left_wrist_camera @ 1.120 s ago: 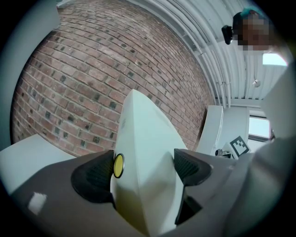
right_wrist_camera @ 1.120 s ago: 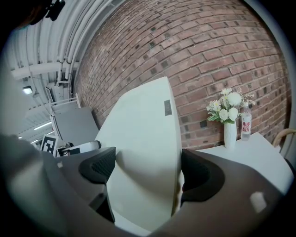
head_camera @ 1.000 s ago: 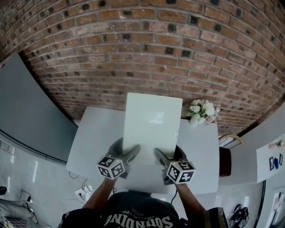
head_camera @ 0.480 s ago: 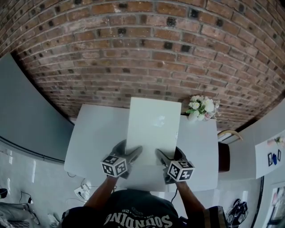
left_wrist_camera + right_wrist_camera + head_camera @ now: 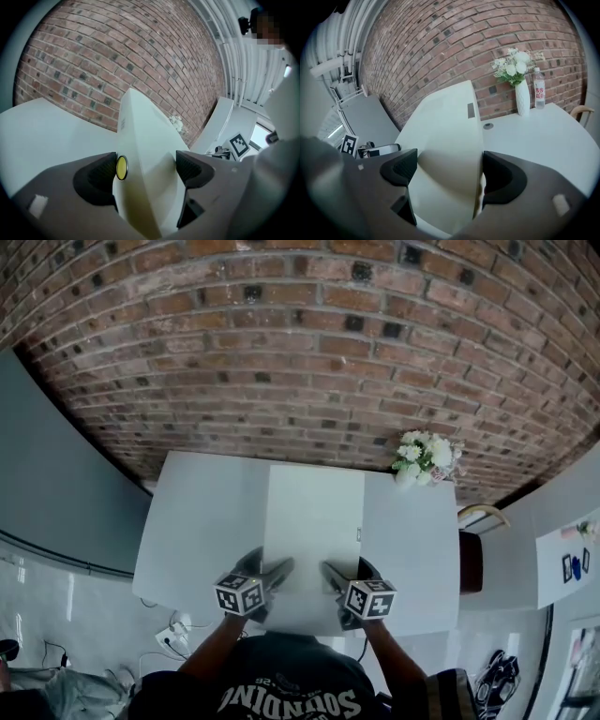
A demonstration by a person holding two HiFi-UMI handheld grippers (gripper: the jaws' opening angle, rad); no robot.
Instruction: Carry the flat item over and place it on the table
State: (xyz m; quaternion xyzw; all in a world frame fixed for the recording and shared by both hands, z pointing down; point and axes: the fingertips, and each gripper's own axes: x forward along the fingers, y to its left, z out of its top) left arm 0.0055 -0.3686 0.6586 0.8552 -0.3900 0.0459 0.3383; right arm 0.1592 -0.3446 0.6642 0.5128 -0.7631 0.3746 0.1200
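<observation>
The flat item is a thin white panel [image 5: 313, 521], held level over the middle of the white table [image 5: 202, 521] by its near edge. My left gripper [image 5: 278, 570] is shut on the panel's near left corner [image 5: 147, 164]. My right gripper [image 5: 329, 572] is shut on the near right corner [image 5: 450, 154]. In both gripper views the panel runs away from the jaws toward the brick wall. Whether its underside touches the tabletop is hidden.
A white vase of white flowers [image 5: 419, 457] stands at the table's far right corner, with a water bottle [image 5: 539, 95] beside it. A brick wall [image 5: 300, 352] backs the table. A wooden chair [image 5: 473, 549] is at the right, a grey partition [image 5: 56, 484] at the left.
The panel has tipped from raised at its far edge down to level over the table. Both grippers came down and slightly forward with it, still clamped.
</observation>
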